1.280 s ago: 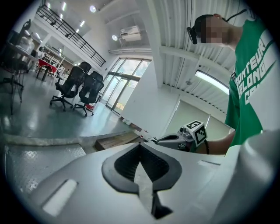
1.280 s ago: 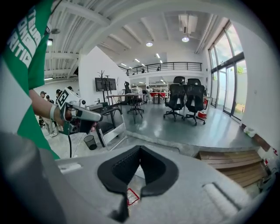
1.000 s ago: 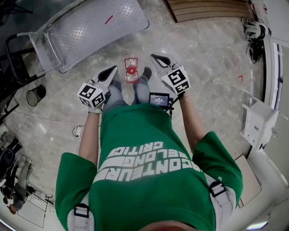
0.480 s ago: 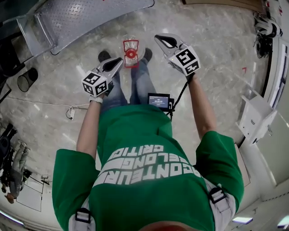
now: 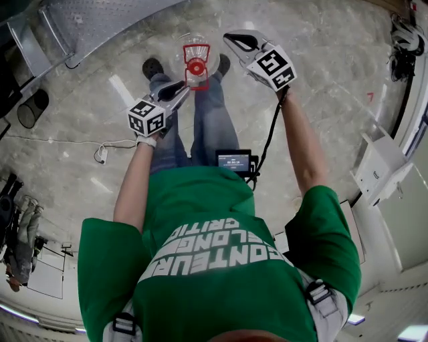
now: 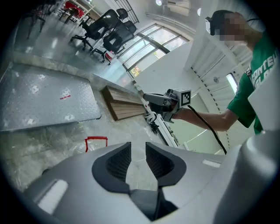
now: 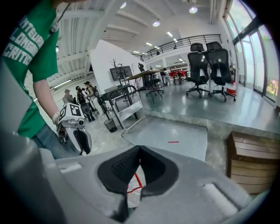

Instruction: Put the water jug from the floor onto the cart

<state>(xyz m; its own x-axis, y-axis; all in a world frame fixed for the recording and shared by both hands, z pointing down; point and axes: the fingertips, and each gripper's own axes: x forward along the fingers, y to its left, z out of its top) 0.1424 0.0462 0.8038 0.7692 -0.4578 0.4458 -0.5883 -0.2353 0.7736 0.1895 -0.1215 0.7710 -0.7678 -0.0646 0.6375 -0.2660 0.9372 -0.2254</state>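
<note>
Looking down from the head view, the water jug (image 5: 196, 63) stands upright on the marble floor right by the person's shoes (image 5: 152, 67), a clear bottle with a red handle and cap, so it's not on the cart (image 5: 100, 20) yet. The cart is the flat checker-plate platform up at the top left, well apart from the jug. The left gripper (image 5: 182, 88) comes in from the jug's left and the right gripper (image 5: 231, 39) sits on its other side, with the jug between the two in that picture (how close either really is, I can't say from above). In the left gripper view the left gripper (image 6: 138, 153) has its jaws partway apart, they've just been opening, and nothing is between the pads except bare floor. The jug's red handle (image 6: 96, 141) shows off to the left of those jaws, with the cart deck (image 6: 43, 100) beyond it and a stack of wooden boards (image 6: 124, 103) further back. In the right gripper view the right gripper (image 7: 139, 153) has its jaws pressed together at the tips and holds nothing. A bit of the jug (image 7: 133, 186) peeks through the gap under the closed tips, and the cart (image 7: 170, 135) lies beyond on the floor.
</note>
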